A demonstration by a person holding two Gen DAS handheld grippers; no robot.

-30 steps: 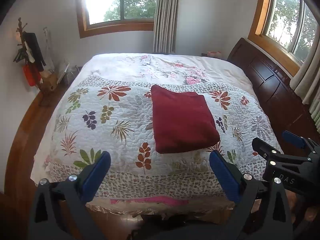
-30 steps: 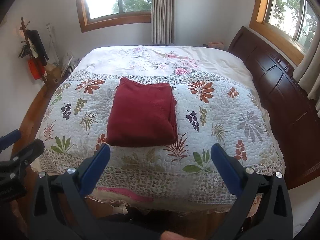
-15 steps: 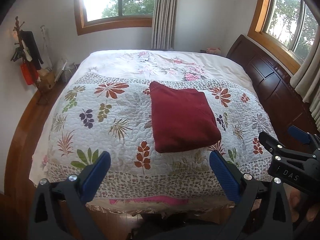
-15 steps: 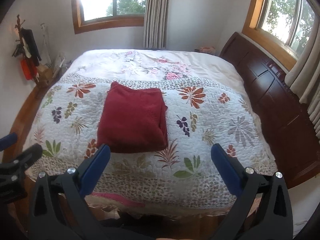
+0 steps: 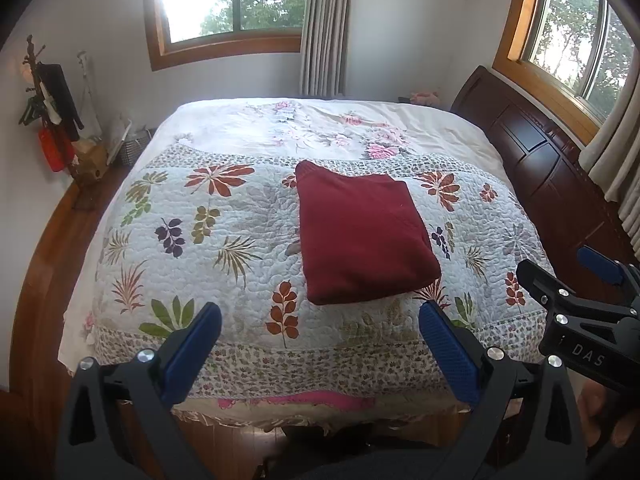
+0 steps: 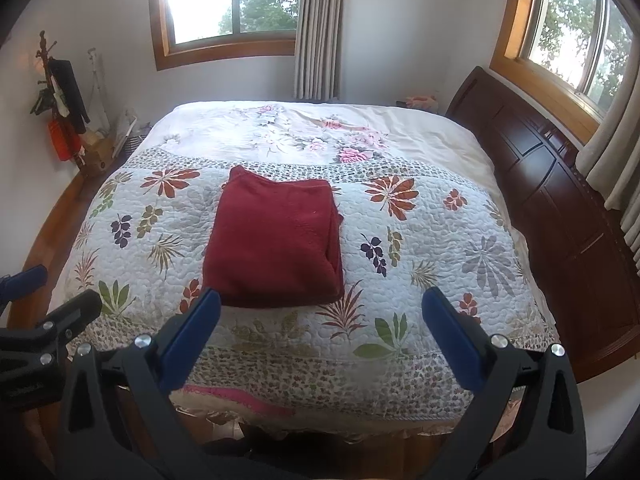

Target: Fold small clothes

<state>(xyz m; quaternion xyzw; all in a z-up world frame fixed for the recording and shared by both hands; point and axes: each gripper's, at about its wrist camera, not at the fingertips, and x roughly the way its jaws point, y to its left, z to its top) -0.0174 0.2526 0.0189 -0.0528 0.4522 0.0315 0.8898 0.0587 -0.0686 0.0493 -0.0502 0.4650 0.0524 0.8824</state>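
- Your left gripper (image 5: 320, 344) and right gripper (image 6: 322, 330) both have jaws spread wide and hold nothing.
- The dark red folded garment (image 5: 360, 236) lies flat on the floral quilt (image 5: 192, 240), near the bed's front edge, probably finished.

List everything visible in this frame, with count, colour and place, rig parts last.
Folded garment: one, dark red, lying flat mid-quilt.
Quilt: one, white with leaf prints, covering the near bed.
Sheet: one, pale floral, far half of bed.
Headboard: one, dark wood, right side.
Windows: two, wood-framed, far and right walls.
Curtain: grey, between windows.
Coat stand: one, far left, hung with dark and red items.
Left gripper: open, blue pads, short of the bed.
Right gripper: open, blue pads, empty.
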